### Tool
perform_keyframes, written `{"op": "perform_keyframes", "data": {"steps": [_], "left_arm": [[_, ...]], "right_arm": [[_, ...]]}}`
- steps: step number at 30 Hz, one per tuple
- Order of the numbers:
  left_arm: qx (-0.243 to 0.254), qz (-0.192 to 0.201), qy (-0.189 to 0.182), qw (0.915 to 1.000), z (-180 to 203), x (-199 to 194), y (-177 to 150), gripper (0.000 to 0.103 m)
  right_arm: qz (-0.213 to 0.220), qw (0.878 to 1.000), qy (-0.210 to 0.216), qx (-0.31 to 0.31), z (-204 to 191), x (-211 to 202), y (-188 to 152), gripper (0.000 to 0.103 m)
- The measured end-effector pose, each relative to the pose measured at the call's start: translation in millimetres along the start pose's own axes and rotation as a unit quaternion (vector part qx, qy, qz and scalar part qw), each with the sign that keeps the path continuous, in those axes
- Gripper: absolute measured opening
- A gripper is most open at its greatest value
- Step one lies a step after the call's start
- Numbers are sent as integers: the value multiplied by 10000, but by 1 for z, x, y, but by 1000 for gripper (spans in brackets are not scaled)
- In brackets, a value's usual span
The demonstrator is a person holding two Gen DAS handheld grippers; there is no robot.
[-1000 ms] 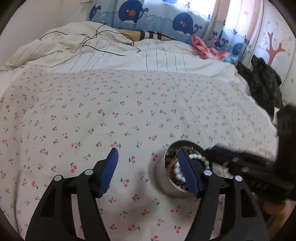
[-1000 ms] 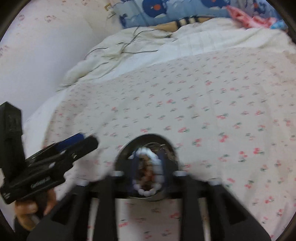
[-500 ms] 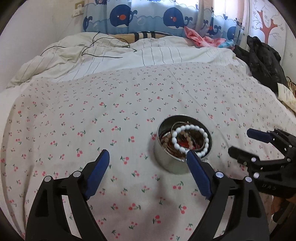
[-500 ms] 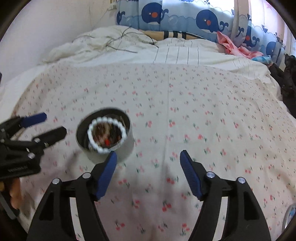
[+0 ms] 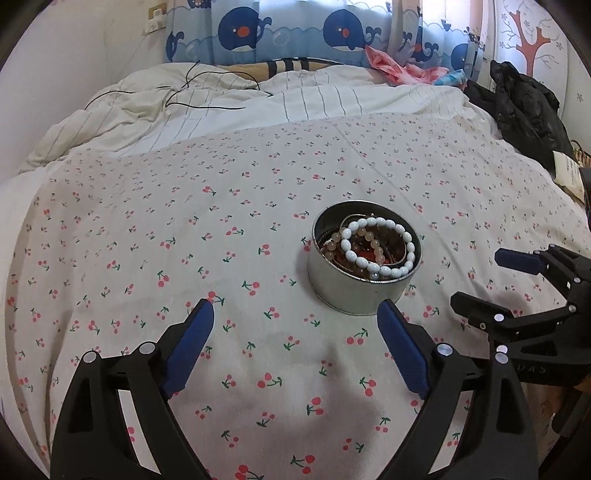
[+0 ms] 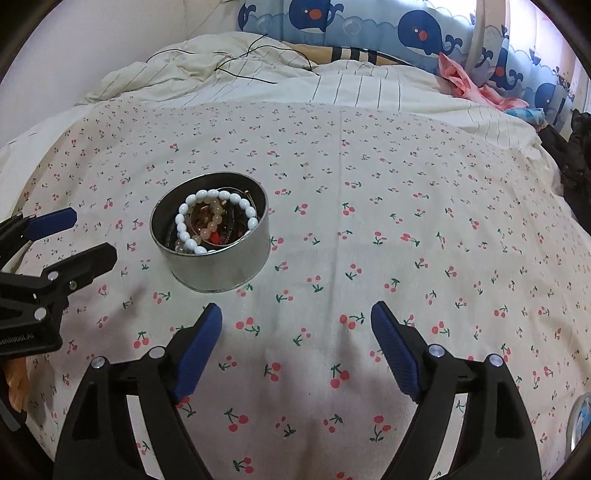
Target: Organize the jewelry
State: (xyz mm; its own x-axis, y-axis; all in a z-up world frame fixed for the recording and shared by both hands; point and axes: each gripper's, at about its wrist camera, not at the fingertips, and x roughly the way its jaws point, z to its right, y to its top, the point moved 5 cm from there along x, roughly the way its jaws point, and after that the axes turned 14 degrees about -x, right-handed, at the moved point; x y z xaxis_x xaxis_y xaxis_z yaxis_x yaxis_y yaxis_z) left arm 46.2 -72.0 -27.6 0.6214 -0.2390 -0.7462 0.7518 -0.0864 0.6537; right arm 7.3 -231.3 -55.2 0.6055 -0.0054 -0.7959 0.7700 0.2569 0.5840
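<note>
A: Where is the jewelry?

B: In a round, shiny metal tin (image 5: 354,291) with a smooth straight wall, standing upright on the bed, nearer its foot edge than the pillows. On top of the heap lies a bracelet of glossy white oval beads (image 5: 380,251); under it are translucent peach round beads (image 6: 210,225), dark strands and something red.

A: And the grippers?

B: Both have just been opening. The left gripper (image 5: 295,325) has its ribbed blue pads spread wide with only cloth between them; the tin sits just beyond its right pad, apart from it. The right gripper (image 6: 295,325) is likewise spread and empty, the tin ahead of its left pad.

A: What carries the tin?

B: A soft cream bedsheet printed with small red cherries (image 5: 184,229), slightly creased. Toward the head of the bed lie a rumpled white quilt with thin dark stripes (image 5: 221,107) and a thin black cable (image 5: 199,92) looped on it, below a blue curtain with whale pictures (image 6: 424,33).

A: Any writing?

B: The left view shows faint letters on the right gripper's black body, too dim to read. The right view shows white print on the left gripper's body, cut off at the frame edge.

A: Anything only one view has?

B: A heap of black clothing (image 5: 524,107) and a red tree wall sticker (image 5: 532,40) show fully only from the left.
</note>
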Motion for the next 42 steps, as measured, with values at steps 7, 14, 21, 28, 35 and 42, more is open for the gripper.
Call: {"op": "perform_keyframes", "data": {"steps": [7, 14, 21, 28, 35, 42], "left_arm": [[98, 83, -29, 9999, 4, -6, -1, 87], [76, 31, -34, 10000, 4, -4, -3, 88], [147, -55, -46, 9999, 8, 1, -8, 89], [47, -193, -82, 9998, 8, 8, -11, 89], [-60, -314, -46, 9995, 5, 17, -16, 92], [-311, -471, -101, 9984, 0, 25, -17, 92]], "right_arm": [[-15, 10000, 5, -5, -2, 1, 0, 81], [-19, 10000, 1, 24, -3, 2, -2, 85], [-22, 10000, 27, 58, -1, 3, -2, 86], [-37, 9999, 36, 94, 1, 3, -3, 87], [-102, 9999, 47, 127, 2, 6, -5, 88], [-97, 9997, 82, 190, 5, 6, -7, 89]]}}
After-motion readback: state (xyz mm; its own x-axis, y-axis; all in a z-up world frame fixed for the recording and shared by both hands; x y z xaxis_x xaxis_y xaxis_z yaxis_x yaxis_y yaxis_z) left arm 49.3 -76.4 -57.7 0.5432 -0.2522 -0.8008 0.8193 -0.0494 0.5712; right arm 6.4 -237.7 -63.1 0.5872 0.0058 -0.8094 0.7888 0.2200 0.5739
